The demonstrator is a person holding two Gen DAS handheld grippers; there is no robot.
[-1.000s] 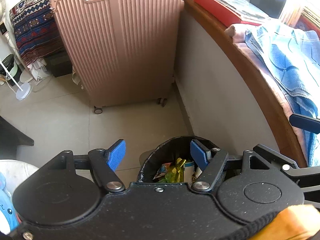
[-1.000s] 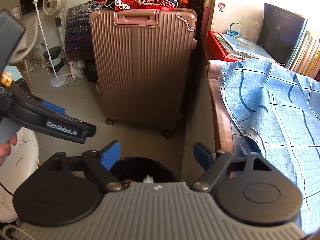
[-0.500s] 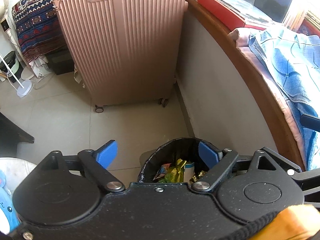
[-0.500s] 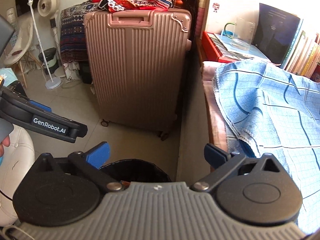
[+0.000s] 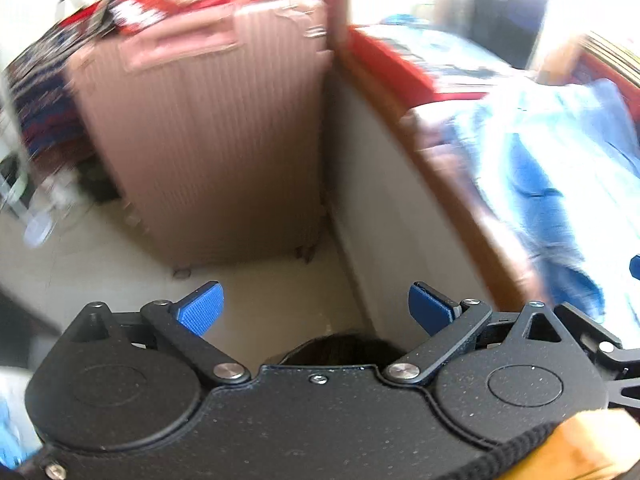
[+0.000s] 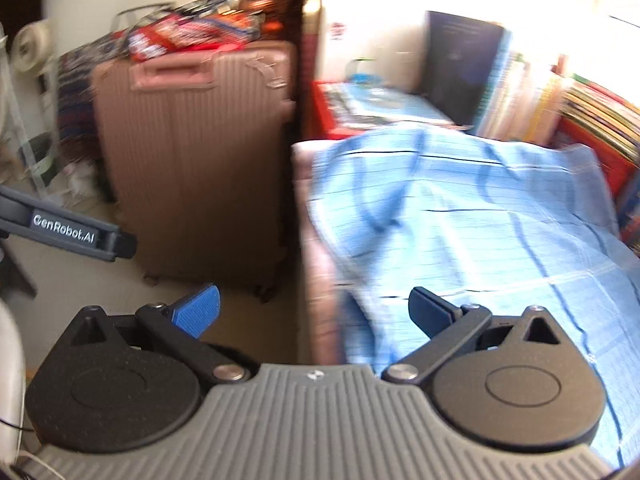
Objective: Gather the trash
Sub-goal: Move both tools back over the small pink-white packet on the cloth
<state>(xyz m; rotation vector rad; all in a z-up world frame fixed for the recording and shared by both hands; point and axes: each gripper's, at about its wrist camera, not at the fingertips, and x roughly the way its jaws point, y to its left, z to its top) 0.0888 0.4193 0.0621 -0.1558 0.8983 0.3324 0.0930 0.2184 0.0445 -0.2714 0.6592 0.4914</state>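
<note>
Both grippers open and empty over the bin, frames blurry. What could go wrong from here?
1. The trash bin shows only as a dark rim sliver under the left gripper, so a drop aimed from here might miss.
2. Both views are motion-blurred; judging position near the pink suitcase and bed edge is unreliable.
3. The right gripper points toward the blue blanket; its open fingers could snag the cloth.

Pink suitcase (image 5: 216,136) upright on the floor — blue blanket (image 6: 472,216) beside it.
</note>
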